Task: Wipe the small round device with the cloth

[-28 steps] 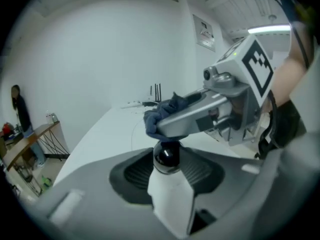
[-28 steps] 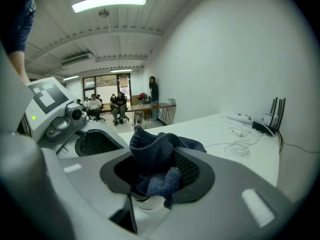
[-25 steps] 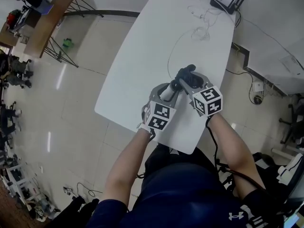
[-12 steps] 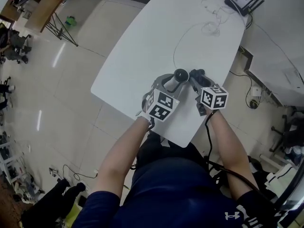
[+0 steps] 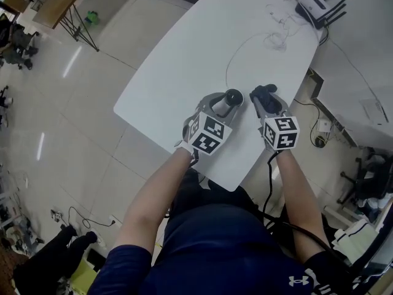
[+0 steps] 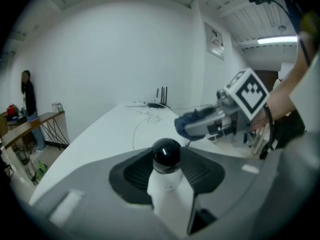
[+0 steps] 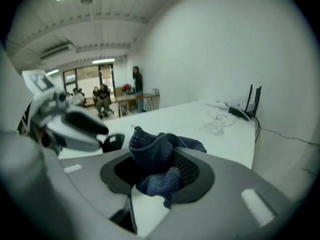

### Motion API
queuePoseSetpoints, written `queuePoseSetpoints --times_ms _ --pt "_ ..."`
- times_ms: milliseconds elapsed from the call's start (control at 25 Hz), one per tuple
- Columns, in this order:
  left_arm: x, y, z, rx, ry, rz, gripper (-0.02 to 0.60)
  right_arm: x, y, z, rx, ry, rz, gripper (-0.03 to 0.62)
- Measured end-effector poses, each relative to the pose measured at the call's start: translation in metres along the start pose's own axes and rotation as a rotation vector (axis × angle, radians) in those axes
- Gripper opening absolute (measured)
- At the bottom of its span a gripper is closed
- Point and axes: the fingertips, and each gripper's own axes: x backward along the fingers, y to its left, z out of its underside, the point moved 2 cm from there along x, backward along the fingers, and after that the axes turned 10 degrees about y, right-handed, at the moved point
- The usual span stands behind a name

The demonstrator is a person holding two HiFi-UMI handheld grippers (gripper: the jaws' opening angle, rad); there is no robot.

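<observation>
The small round device (image 5: 232,98), a white body with a glossy black ball head (image 6: 166,153), stands between the jaws of my left gripper (image 5: 222,107), which is shut on its body (image 6: 167,184). My right gripper (image 5: 266,101) is shut on a crumpled dark blue cloth (image 7: 159,160). In the head view the cloth (image 5: 264,93) hangs just right of the device's head with a small gap between them. The left gripper view shows the cloth (image 6: 192,124) up and to the right of the head. The device's black head (image 7: 114,142) sits left of the cloth in the right gripper view.
Both grippers work over the near corner of a white table (image 5: 184,60). A router with antennas (image 5: 316,6) and loose white cables (image 5: 276,39) lie at the far end. A thin cable (image 5: 236,54) runs from the device. Tiled floor drops off on the left.
The right gripper has carried the cloth to the right, off the device's head, so a gap now shows between them. The left gripper still holds the device in the same spot.
</observation>
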Motion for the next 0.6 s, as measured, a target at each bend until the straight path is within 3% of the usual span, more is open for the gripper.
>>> queuePoseSetpoints --times_ms 80,160,280,360,480,600 --pt "-0.001 -0.001 -0.002 0.005 -0.009 0.0 0.167 0.017 0.017 -0.044 0.032 -0.116 -0.076 0.16" --pt "-0.001 -0.003 -0.002 0.012 -0.014 -0.008 0.163 0.021 0.05 -0.069 0.167 -0.151 -0.189 0.161" --pt "-0.001 -0.004 -0.002 0.032 -0.02 -0.038 0.156 0.006 0.086 -0.069 0.389 -0.084 -0.276 0.161" --pt "-0.002 -0.004 -0.003 0.045 -0.026 -0.06 0.156 -0.005 0.094 -0.064 0.455 -0.048 -0.295 0.161" --pt "-0.004 -0.004 -0.004 0.067 -0.034 -0.072 0.156 -0.013 0.078 -0.062 0.388 -0.046 -0.305 0.163" --pt "-0.003 -0.005 -0.003 0.081 -0.036 -0.075 0.158 -0.019 0.054 -0.059 0.223 -0.041 -0.31 0.163"
